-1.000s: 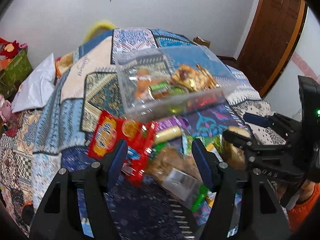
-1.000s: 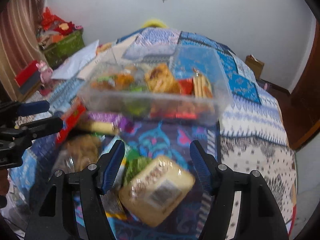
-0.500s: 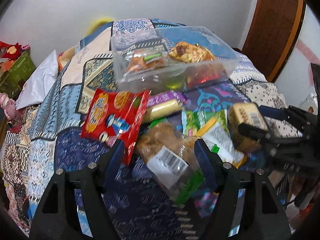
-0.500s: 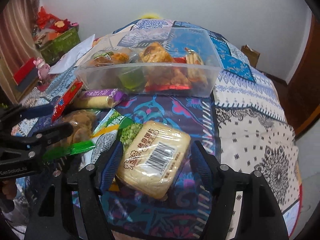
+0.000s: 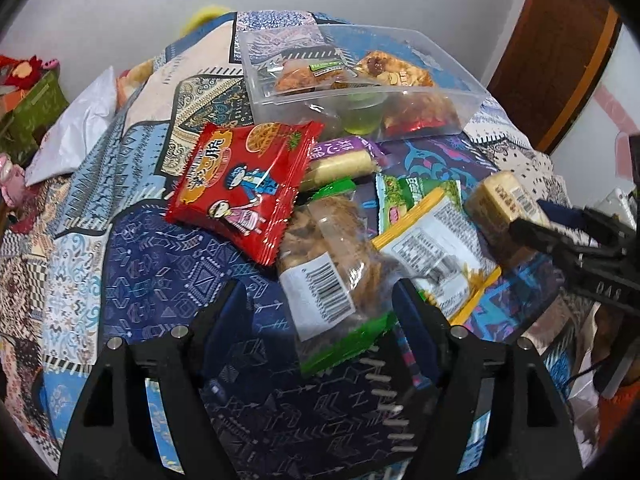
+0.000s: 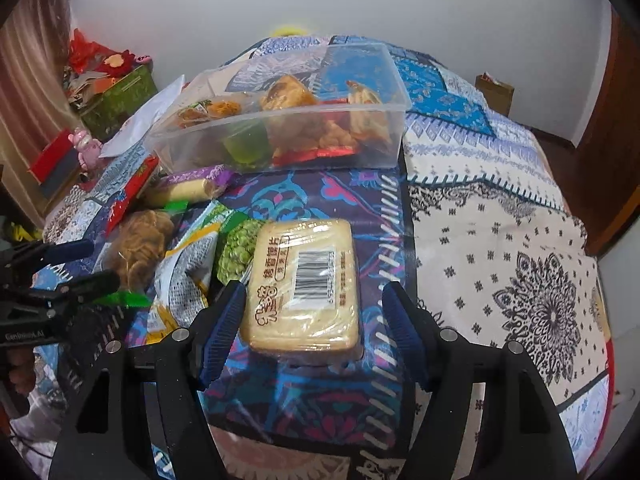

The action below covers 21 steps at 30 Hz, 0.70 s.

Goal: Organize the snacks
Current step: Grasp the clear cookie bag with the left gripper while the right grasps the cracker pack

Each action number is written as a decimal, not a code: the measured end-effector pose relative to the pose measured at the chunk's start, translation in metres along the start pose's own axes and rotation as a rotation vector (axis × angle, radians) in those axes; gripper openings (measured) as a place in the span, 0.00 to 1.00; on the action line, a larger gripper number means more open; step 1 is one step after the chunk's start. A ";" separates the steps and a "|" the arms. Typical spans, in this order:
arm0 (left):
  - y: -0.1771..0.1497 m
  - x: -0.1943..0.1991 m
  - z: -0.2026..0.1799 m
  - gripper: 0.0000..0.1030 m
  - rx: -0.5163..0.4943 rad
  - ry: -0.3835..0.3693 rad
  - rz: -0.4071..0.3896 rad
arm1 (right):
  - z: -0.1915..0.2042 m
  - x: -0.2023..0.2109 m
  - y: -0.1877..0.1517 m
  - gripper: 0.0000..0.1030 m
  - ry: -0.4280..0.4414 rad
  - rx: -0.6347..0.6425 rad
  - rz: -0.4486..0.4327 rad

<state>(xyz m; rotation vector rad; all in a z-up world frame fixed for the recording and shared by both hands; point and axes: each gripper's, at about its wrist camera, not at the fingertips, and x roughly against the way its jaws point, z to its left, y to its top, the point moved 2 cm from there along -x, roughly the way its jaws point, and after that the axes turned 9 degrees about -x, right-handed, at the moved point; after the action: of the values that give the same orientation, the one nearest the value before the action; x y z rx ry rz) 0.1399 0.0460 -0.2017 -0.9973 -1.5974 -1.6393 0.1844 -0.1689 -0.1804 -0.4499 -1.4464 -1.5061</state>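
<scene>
A clear plastic box [image 5: 460, 92] [image 6: 392, 120] holding several snacks stands at the far side of the patterned bedspread. In front of it lies a heap of loose snacks. My left gripper [image 5: 316, 304] [image 6: 80, 266] hangs low over a clear bag of brown cookies [image 5: 332, 264] [image 6: 140, 240]. Its jaws are opening, and the bag's near end lies between them with no pad pressing on it. A red snack packet [image 5: 244, 184] lies to the bag's left. My right gripper [image 6: 312, 320] [image 5: 548, 222] stands open around a yellow biscuit pack [image 6: 308, 280] [image 5: 500, 204], with a gap at the right pad.
A purple-wrapped roll [image 5: 344, 160] and a green pea packet [image 5: 416, 196] [image 6: 236, 252] lie in the heap, with a yellow-edged packet [image 5: 436, 248]. A white pillow [image 5: 76, 128] and a green box [image 6: 116, 100] sit to the left, a wooden door [image 5: 560, 52] to the right.
Both grippers have come down and forward toward the heap, so the snacks look larger and the box sits higher in view. The left jaws stand a little wider.
</scene>
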 end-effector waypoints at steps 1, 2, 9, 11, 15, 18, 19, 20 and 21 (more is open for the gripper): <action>0.002 -0.003 0.000 0.73 0.019 -0.008 0.004 | 0.000 -0.001 0.000 0.64 0.006 -0.002 0.002; 0.003 -0.006 0.000 0.73 0.033 -0.023 0.010 | 0.000 -0.002 0.001 0.62 0.013 -0.003 0.004; 0.015 -0.015 -0.008 0.75 0.051 -0.064 0.012 | 0.006 -0.005 -0.001 0.53 0.015 0.018 -0.010; 0.018 -0.016 -0.010 0.75 0.058 -0.071 0.013 | 0.005 -0.005 -0.001 0.53 0.020 0.018 -0.012; 0.023 -0.024 -0.010 0.76 0.078 -0.071 0.025 | 0.003 -0.005 0.000 0.53 0.030 0.015 -0.010; 0.023 -0.032 -0.006 0.76 0.112 -0.074 0.033 | 0.004 -0.005 -0.001 0.53 0.030 0.021 -0.014; 0.023 -0.034 -0.004 0.76 0.134 -0.082 0.030 | 0.004 -0.005 -0.001 0.53 0.029 0.023 -0.016; 0.022 -0.036 -0.002 0.76 0.149 -0.089 0.029 | 0.004 -0.005 -0.001 0.53 0.029 0.023 -0.018; 0.022 -0.036 0.000 0.76 0.159 -0.094 0.022 | 0.004 -0.004 -0.001 0.53 0.030 0.020 -0.019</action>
<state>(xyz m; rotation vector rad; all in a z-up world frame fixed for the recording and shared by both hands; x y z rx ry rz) 0.1773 0.0419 -0.2214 -1.0178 -1.7429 -1.4444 0.1843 -0.1641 -0.1837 -0.4008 -1.4451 -1.5061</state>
